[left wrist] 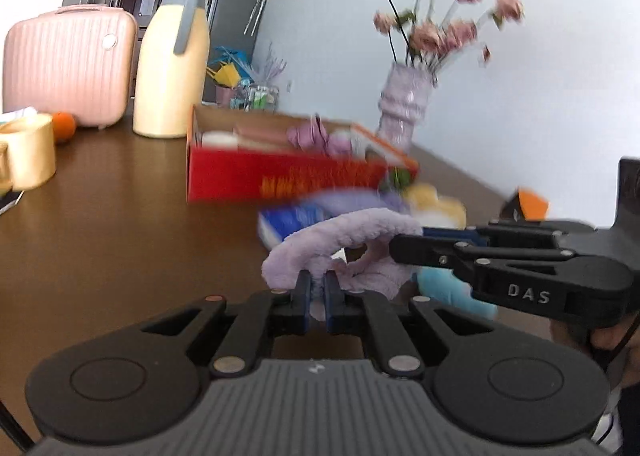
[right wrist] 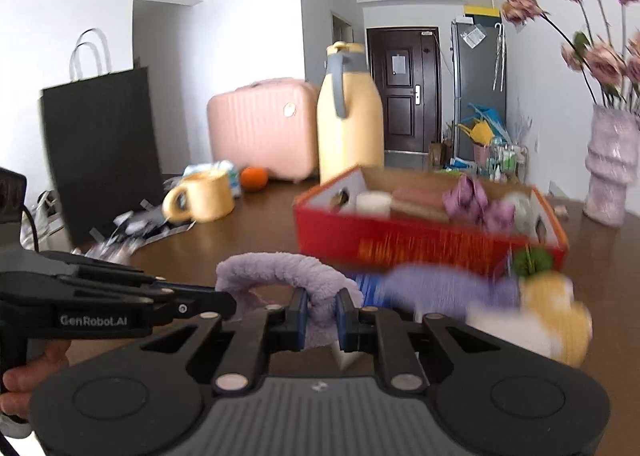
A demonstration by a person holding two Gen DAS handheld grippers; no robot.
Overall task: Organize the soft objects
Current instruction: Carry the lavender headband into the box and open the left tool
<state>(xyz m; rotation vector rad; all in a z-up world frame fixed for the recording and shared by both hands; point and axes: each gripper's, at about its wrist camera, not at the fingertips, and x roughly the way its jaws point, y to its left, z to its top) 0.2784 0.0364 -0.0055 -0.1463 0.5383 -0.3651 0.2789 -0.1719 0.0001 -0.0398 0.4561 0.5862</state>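
A fluffy lilac cloth (left wrist: 340,232) hangs in a loop between both grippers above the brown table (left wrist: 120,216). My left gripper (left wrist: 316,292) is shut on one end of it. The right gripper (left wrist: 400,246) comes in from the right and pinches the other end. In the right wrist view the right gripper (right wrist: 322,312) is shut on the lilac cloth (right wrist: 280,268), and the left gripper (right wrist: 228,302) holds it from the left. Behind stands an open red box (left wrist: 280,176) (right wrist: 420,244) with purple, pink and white soft items inside.
In front of the box lie a blue pack (left wrist: 288,222), a yellow plush (right wrist: 552,316) and a light blue soft item (left wrist: 444,288). A lilac vase (left wrist: 404,104) with flowers, a yellow jug (left wrist: 172,68), a pink case (left wrist: 68,64), a yellow mug (right wrist: 204,196), an orange (right wrist: 254,178) and a black paper bag (right wrist: 100,152) ring the table.
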